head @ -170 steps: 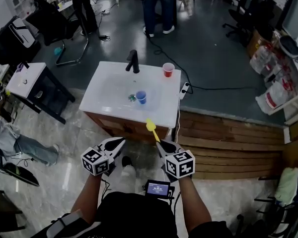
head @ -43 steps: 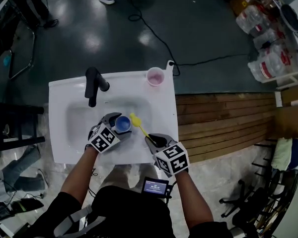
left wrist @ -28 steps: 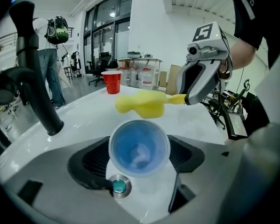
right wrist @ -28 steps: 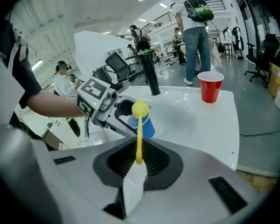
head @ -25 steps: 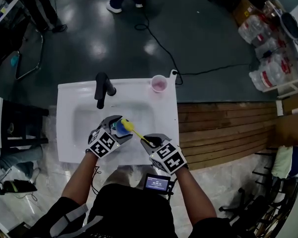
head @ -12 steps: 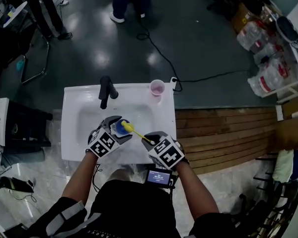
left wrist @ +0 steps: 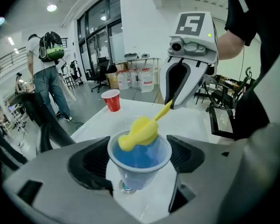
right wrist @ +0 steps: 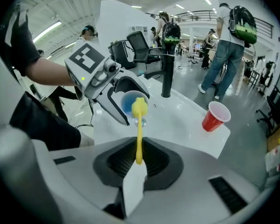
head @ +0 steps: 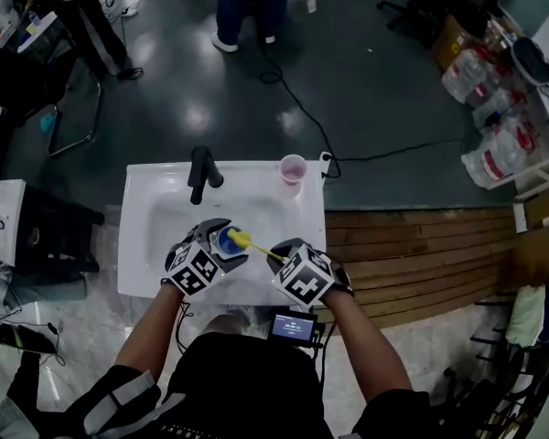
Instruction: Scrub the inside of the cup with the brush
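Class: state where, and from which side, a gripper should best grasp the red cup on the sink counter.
Probably the side wall of the red cup, just under its rim, coming in level from the side facing the basin: it stands upright, mouth up, and narrows toward its base.

A lab hall (open, glass-walled): freestanding sink unit, office chairs, floor cables.

Black short-sleeved top, with a grey strap over the shoulder at 7 o'clock in the head view. The left claw and right claw are pale grey shells with black inner pads, each carrying a white cube of black square markers. A small lit screen sits at the waist
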The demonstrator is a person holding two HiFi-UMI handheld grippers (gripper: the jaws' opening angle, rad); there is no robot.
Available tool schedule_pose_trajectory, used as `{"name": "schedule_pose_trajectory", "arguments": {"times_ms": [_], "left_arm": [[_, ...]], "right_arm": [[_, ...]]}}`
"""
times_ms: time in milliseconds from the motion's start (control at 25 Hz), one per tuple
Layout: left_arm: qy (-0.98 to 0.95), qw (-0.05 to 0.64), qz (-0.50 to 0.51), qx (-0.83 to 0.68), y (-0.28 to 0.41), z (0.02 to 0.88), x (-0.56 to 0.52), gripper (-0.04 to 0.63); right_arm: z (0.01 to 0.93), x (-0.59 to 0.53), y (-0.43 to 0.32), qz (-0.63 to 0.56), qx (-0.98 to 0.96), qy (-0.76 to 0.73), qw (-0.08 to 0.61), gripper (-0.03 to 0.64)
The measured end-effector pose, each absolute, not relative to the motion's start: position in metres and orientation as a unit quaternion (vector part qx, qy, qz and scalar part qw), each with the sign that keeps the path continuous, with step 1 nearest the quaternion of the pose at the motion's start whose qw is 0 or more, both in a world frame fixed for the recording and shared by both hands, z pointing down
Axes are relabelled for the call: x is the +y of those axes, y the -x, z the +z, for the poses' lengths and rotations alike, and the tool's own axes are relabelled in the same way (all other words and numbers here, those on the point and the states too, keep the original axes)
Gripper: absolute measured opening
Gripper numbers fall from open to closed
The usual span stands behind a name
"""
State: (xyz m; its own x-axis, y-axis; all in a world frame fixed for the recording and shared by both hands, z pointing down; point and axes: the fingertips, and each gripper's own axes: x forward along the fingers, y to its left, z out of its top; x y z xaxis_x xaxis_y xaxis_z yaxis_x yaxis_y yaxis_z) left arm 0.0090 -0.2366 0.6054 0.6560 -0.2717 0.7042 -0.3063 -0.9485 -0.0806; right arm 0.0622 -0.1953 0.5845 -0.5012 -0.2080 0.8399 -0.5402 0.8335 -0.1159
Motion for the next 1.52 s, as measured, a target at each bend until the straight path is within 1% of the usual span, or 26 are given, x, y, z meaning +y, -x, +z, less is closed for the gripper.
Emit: {"name": "schedule_pose_trajectory", "arguments": {"times_ms": [200, 880, 1160, 1520], "left_arm": [[-0.909, 0.016, 0.389, -0.151, -0.010, 0.606, -0.232, 0.380], [-0.894, -0.027, 0.433, -0.114, 0.002, 0.605, -0.226, 0.379], [-0.884, -0.036, 0.454, -0.104, 0.006, 0.607, -0.224, 0.379], [-0.872, -0.033, 0.479, -0.095, 0.009, 0.619, -0.224, 0.376]], "right_arm": [[0.594, -0.196, -0.056, 0.159, -0.841, -0.190, 0.481, 0.039], [0.611, -0.196, -0.018, 0.050, -0.834, -0.045, 0.547, 0.039], [0.605, -0.195, -0.002, 0.017, -0.836, -0.011, 0.548, 0.040], [0.605, -0.203, -0.004, 0.013, -0.835, -0.032, 0.549, 0.039]]}}
